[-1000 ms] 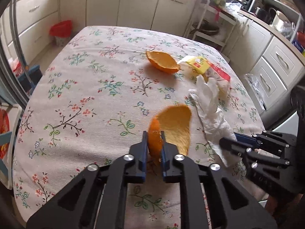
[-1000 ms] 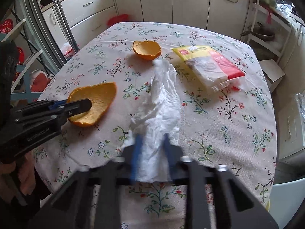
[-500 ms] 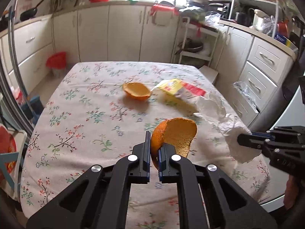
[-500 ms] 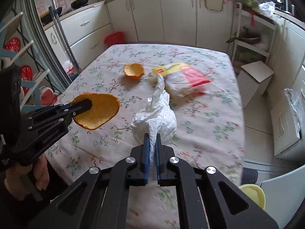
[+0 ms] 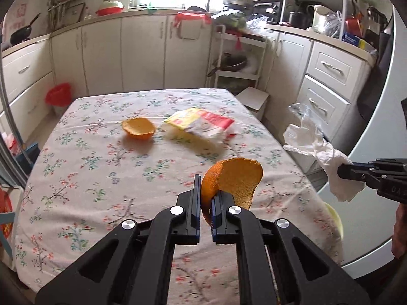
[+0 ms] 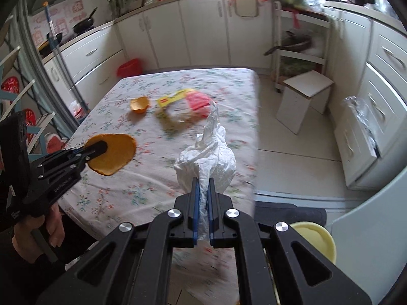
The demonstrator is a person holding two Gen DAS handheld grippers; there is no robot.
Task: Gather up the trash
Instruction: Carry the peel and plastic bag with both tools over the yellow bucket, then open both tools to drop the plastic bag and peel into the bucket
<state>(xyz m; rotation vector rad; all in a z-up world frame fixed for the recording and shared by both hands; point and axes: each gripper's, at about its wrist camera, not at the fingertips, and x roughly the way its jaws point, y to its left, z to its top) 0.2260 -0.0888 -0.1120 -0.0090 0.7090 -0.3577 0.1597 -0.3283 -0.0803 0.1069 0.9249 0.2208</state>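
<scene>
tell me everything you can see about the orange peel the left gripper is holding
The orange peel is a large curved piece, like a shallow cup of rind. Its outer skin is bright orange and dimpled; the inner face looks paler and grainy. The left gripper has its jaws shut on the peel's lower edge, so it stands upright, lifted clear of the floral tablecloth. Only the blue fingertips touch it. From the right wrist view it shows as a flat orange disc over the table's near left part.

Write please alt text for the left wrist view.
The left gripper holds an orange peel above a floral table; another peel and a yellow-red packet lie there. The right gripper holds crumpled white plastic.
</scene>
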